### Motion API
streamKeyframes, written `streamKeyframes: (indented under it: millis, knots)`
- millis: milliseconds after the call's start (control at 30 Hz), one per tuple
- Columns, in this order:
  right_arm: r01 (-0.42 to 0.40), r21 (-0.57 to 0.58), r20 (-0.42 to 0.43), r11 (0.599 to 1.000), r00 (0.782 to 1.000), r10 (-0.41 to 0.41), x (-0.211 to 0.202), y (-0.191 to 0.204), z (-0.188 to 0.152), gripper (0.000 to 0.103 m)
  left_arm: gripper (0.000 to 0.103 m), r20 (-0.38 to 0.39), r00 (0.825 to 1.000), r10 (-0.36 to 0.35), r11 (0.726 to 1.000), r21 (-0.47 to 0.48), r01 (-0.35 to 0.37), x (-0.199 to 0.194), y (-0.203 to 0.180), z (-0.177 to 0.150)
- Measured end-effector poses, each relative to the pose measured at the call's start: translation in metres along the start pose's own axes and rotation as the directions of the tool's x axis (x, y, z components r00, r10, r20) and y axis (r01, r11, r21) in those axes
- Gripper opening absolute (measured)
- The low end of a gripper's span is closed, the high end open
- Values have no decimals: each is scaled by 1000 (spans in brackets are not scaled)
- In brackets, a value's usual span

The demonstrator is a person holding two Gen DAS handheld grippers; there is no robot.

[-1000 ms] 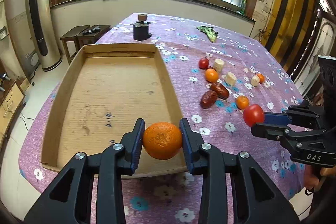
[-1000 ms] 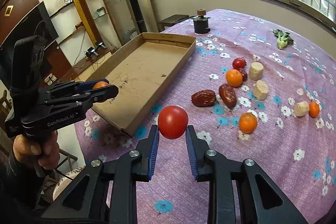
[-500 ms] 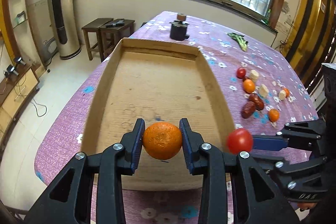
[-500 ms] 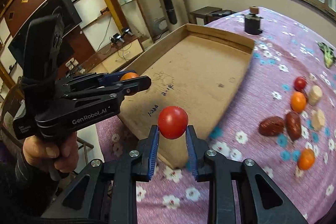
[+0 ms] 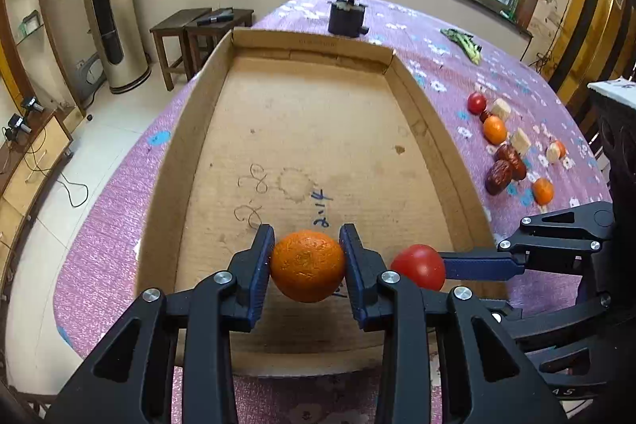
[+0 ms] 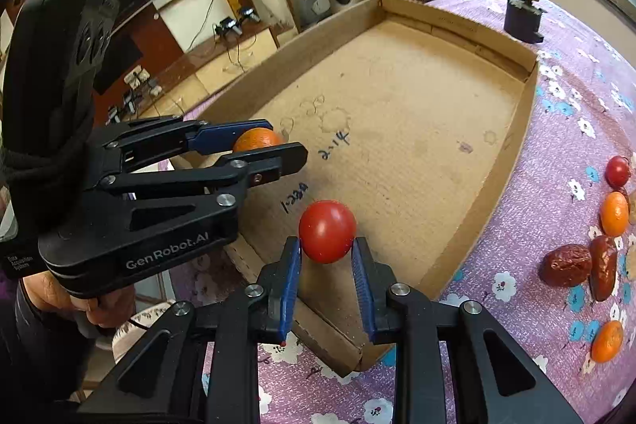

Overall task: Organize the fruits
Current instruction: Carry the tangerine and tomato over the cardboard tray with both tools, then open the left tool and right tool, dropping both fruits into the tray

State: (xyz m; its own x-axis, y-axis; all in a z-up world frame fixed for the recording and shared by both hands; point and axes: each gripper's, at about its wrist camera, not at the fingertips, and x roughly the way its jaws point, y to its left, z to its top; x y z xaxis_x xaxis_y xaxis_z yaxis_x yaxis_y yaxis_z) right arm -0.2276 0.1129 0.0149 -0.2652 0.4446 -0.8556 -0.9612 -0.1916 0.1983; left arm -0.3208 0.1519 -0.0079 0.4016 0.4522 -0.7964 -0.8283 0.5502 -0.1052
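The left gripper (image 5: 307,267) squeezes a bumpy orange mandarin (image 5: 307,266) between its two blue pads. The fruit hangs above the near end of the cardboard tray (image 5: 433,142), not touching the floor of it.

Just beside it, the right gripper (image 6: 326,257) pinches a round red tomato (image 6: 327,231) at its tips. The tomato also hangs over the near end of the tray, close to the mandarin. A hand (image 6: 99,304) wraps the left gripper's handle, low at the left edge of the right wrist view.

The tray is wide and shallow. Its floor has pen scribbles and some faint stains. It sits on a table with a purple flowered cloth (image 5: 103,237).

To the right of the tray, more food lies on the cloth. There are two wrinkly brown dates (image 5: 505,167), small orange fruits (image 5: 495,130), a little red tomato (image 5: 476,102) and pale chunks (image 5: 520,141) that might be cut banana, but they are too small to be sure.

Farther back lies a leafy green vegetable (image 5: 467,42). At the far end stands a dark block (image 5: 346,16) with a small brown piece on top.
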Motion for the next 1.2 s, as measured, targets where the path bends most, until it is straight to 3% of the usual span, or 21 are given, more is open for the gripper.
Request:
streamKeyframes:
  millis: [233,267,333,367,500,1200]
  knots:
    - [-6,-3,-42,1000,999,6,10,-1,0,29,34,-32,999,16,1000,14,-15,7,-2,-5]
    - [-4,1,-42,1000,999,4,10,-2,0,28,38,-33,999,21,1000,15,-21,6,-2,-5]
    - [3,5,-37,1000,999,-3,9,-2,0,32,62,-20,999,33,999,4,-32,3,-1,-5]
    - [7,6,-30,1000,1000,-7,7,-3,-2,33,64,-12,999,36,999,0,-36,1,-1,-5]
    - [8,27,3,1000,1000,-8,-5,-4,-6,42,64,13,999,31,1000,-3,-31,-9,0,-4]
    - [9,136,172,991,985,-33,-90,-25,-50,43,64,64,997,36,999,23,-38,-38,-30,4]
